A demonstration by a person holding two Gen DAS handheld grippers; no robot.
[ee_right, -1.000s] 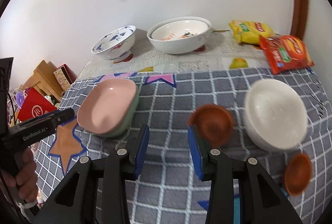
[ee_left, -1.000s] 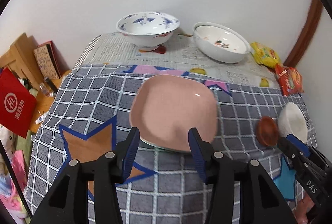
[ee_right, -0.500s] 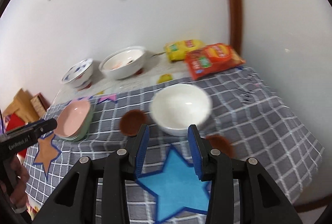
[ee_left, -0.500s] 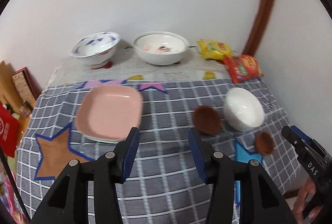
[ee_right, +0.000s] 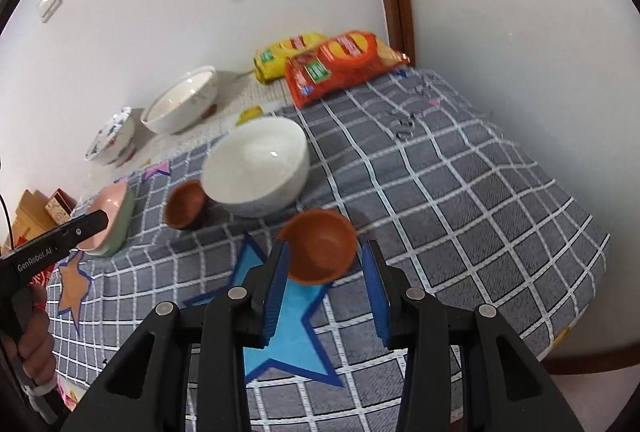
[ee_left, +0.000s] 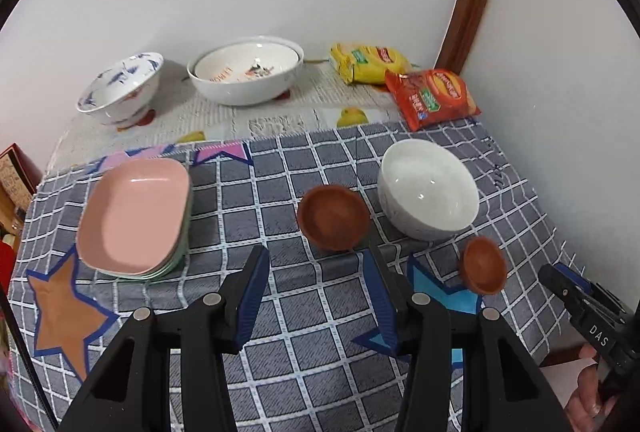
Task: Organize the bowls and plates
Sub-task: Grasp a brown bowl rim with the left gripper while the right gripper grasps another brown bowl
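A small brown bowl (ee_right: 320, 252) sits on the checked cloth (ee_right: 460, 191) just ahead of the right gripper (ee_right: 324, 288), whose jaws stand apart, empty. Beside it sit a white bowl (ee_left: 428, 187) and a second brown bowl (ee_left: 334, 218), beyond the open, empty left gripper (ee_left: 320, 300). Stacked pink plates (ee_left: 136, 216) lie farther left.

Pink square plate (ee_left: 134, 213) topping a small stack with pale green edges below, left on the checked cloth. Two brown bowls upright: larger (ee_left: 333, 218) mid-cloth, just left of the white bowl (ee_left: 429, 189); smaller (ee_left: 482, 264) tilted, nearer the front edge. At the back by the wall, blue-patterned bowl (ee_left: 122, 87) and wide white bowl (ee_left: 246, 73)
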